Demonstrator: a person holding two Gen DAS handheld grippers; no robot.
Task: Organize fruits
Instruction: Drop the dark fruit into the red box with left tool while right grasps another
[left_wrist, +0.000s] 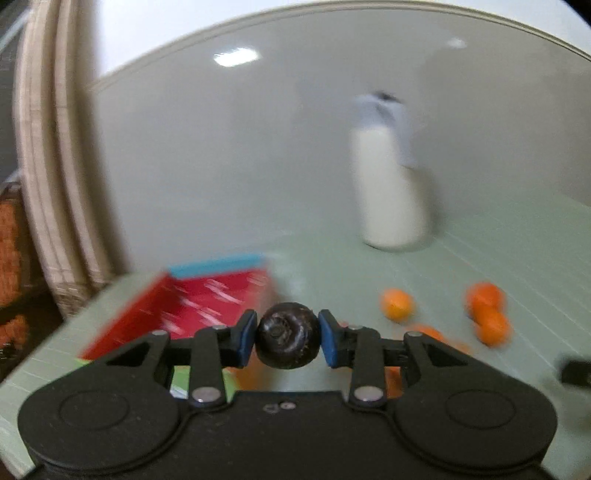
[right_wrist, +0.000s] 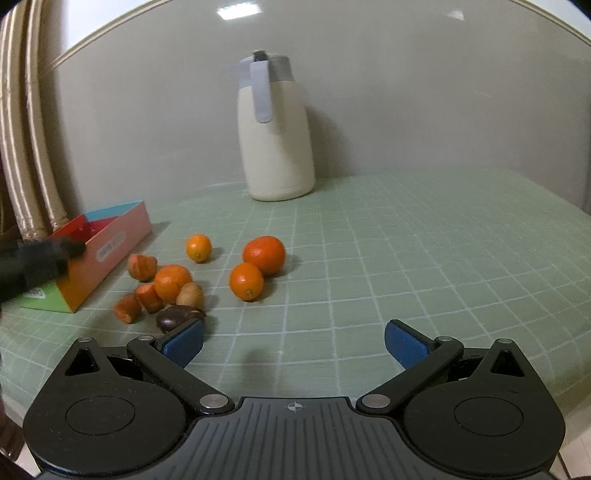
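Observation:
My left gripper (left_wrist: 288, 341) is shut on a dark round fruit (left_wrist: 288, 339) and holds it above the table, just right of the red and blue box (left_wrist: 207, 295). The left view is blurred. In the right wrist view my right gripper (right_wrist: 293, 341) is open and empty above the green mat. Ahead of it lie several oranges (right_wrist: 264, 254), carrot pieces (right_wrist: 142, 266), a small potato (right_wrist: 190, 294) and a dark fruit (right_wrist: 173, 317). The colourful open box (right_wrist: 110, 251) stands at the left, with the left gripper (right_wrist: 37, 258) blurred over it.
A white thermos jug (right_wrist: 275, 136) with a grey-blue lid stands at the back by the wall; it also shows in the left wrist view (left_wrist: 388, 184). A striped curtain (right_wrist: 22, 147) hangs at the left. The green checked mat (right_wrist: 406, 258) covers the table.

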